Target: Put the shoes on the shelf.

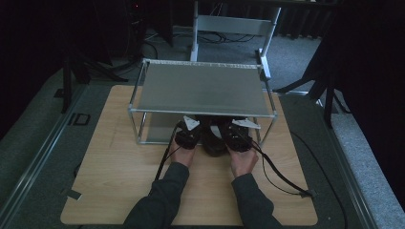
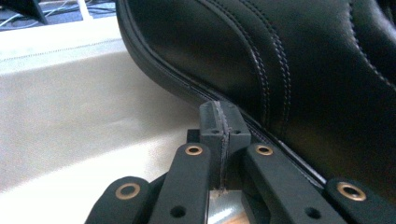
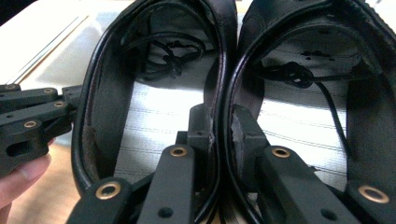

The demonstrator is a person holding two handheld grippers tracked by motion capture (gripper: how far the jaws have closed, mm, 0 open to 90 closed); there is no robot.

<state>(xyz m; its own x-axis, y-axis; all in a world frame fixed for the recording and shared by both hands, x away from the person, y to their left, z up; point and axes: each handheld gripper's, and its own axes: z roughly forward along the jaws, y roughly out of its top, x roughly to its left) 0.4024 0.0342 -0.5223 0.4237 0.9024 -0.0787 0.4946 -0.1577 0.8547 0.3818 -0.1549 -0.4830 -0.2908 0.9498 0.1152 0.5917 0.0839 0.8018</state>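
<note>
**Currently: Pair of Shoes Gripped at the Rack's Lower Shelf**

Two black leather shoes [image 3: 224,70] are positioned side by side under the metal rack [image 1: 200,88] on the wooden surface [image 1: 114,157]. Their adjoining collar walls are clamped together by the right hand-held gripper [image 3: 223,128]. The left hand-held gripper [image 2: 223,122] is closed, jaws together, just beside the left shoe's outer side.

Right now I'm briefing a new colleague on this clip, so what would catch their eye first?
A pair of black leather shoes sits side by side at the front of the metal rack, under its top shelf. The right gripper pinches the two touching inner collars together, one jaw inside each shoe. The left gripper, jaws shut, rests against the outer side of the left shoe.
</note>
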